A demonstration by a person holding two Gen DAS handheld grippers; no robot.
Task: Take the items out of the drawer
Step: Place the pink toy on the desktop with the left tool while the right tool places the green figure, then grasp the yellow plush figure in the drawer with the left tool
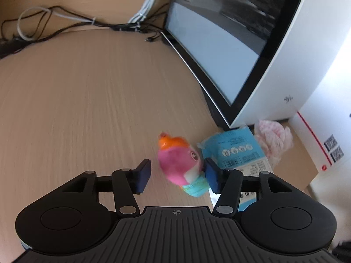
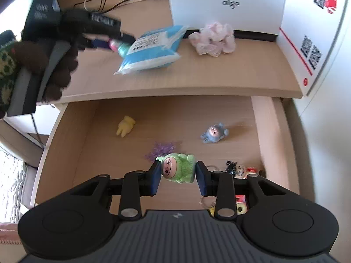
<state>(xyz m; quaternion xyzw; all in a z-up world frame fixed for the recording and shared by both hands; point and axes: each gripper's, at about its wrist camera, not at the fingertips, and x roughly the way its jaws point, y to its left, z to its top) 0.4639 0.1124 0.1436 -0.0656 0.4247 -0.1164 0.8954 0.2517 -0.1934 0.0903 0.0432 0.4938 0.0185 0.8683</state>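
Observation:
In the left wrist view a pink plush toy (image 1: 178, 164) with an orange top and a teal base lies on the wooden desk (image 1: 87, 98). My left gripper (image 1: 177, 175) stands open around it, and the toy leans on the right pad. In the right wrist view my right gripper (image 2: 178, 179) is down in the open drawer (image 2: 263, 127), its pads pressed against both sides of a green plush toy (image 2: 178, 167). Further back in the drawer lie a yellow toy (image 2: 125, 126), a blue-grey toy (image 2: 214, 132) and a purple tuft (image 2: 161, 149).
A blue packet (image 2: 151, 50) and a pink fluffy item (image 2: 214, 39) lie on the desk before a white box (image 2: 226, 2). A white carton (image 2: 313, 32) stands at the right. Keyrings (image 2: 237, 169) fill the drawer's right corner. A monitor (image 1: 219, 43) and cables (image 1: 65, 22) are behind.

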